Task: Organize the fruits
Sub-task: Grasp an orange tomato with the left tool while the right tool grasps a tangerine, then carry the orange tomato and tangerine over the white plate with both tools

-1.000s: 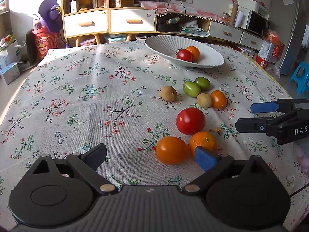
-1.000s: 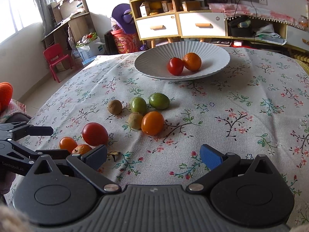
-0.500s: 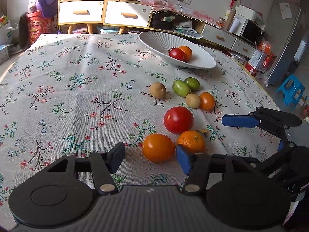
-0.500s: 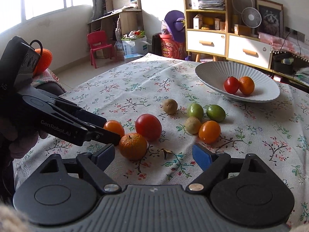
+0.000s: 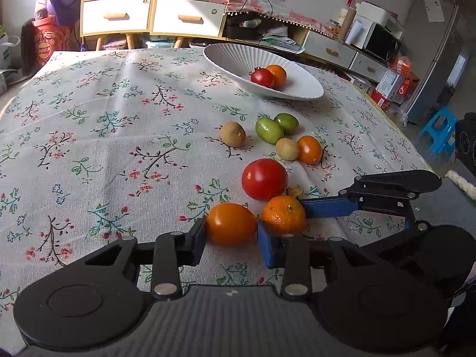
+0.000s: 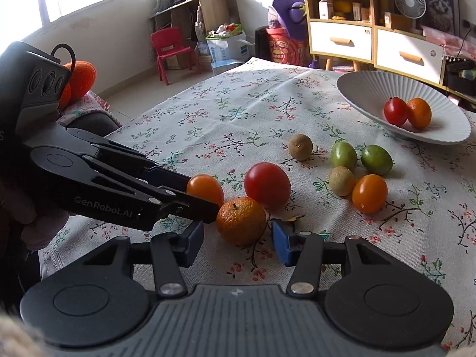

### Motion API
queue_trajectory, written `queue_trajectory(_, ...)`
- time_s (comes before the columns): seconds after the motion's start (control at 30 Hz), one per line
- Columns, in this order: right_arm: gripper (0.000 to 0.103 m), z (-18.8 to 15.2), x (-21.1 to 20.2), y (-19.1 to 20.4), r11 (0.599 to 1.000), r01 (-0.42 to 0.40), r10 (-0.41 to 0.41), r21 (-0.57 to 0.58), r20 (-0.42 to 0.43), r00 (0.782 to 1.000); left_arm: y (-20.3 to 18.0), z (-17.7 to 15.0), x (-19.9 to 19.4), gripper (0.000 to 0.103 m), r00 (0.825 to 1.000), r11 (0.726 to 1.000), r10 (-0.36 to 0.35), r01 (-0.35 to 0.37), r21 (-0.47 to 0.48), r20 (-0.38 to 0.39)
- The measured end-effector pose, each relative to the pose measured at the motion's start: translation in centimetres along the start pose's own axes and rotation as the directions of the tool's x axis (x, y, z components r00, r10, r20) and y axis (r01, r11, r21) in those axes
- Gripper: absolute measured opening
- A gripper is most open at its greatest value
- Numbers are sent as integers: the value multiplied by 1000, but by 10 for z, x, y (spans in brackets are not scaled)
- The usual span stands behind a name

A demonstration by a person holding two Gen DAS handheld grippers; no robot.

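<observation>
Both tongs are closing: the left tongs (image 5: 230, 236) already pinch the orange tomato (image 5: 230, 223), while the right tongs (image 6: 238, 245) straddle the mandarin (image 6: 241, 220) touching it, not yet pressing. Best squeeze gently, then lift straight up before heading for the white bowl (image 5: 235, 59) beyond.

Both wrist cameras look steeply down along their fingers, close over the table (image 5: 89, 136), sharing the fruit cluster and bowl (image 6: 372, 89).
</observation>
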State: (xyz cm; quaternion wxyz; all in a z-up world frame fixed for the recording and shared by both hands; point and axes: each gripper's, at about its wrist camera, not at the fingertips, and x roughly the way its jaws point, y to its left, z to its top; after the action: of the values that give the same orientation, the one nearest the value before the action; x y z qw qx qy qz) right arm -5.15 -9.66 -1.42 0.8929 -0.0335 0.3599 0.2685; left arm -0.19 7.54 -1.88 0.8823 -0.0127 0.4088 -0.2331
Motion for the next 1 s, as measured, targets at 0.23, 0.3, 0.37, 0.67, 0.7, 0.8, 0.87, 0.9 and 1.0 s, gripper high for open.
queue_trajectory(0.23,33,2,4,0,1000,10,-10,8,-13,1000,1,0,-2,28,1000,1000,8,-8,-11,-4)
queue_trajectory(0.3,33,3,3,-2,1000,3,-2,23,-16,1000,2,1,-2,27,1000,1000,13,-13,-16,-5)
queue_trajectory(0.37,32,4,2,-2,1000,-3,3,24,-21,1000,2,1,-3,27,1000,1000,16,-16,-19,-6)
queue_trajectory(0.67,32,14,-9,-6,999,14,-13,32,-28,1000,0,12,-6,27,1000,999,16,-16,-46,-2)
queue_trajectory(0.7,32,15,-10,-7,999,17,-16,39,-28,999,-1,14,-6,27,1000,999,15,-15,-50,1)
queue_trajectory(0.8,32,19,-14,-15,997,33,-31,64,-28,999,-3,20,-7,27,1000,998,13,-12,-58,11)
queue_trajectory(0.87,32,22,-17,-20,996,50,-48,80,-24,999,-5,25,-8,27,1000,998,13,-12,-56,20)
queue_trajectory(0.9,32,23,-19,-22,995,57,-55,86,-20,998,-6,27,-8,27,1000,998,14,-12,-56,24)
queue_trajectory(1.0,32,29,-23,-29,992,78,-77,104,-11,997,-9,35,-7,27,999,998,13,-11,-60,32)
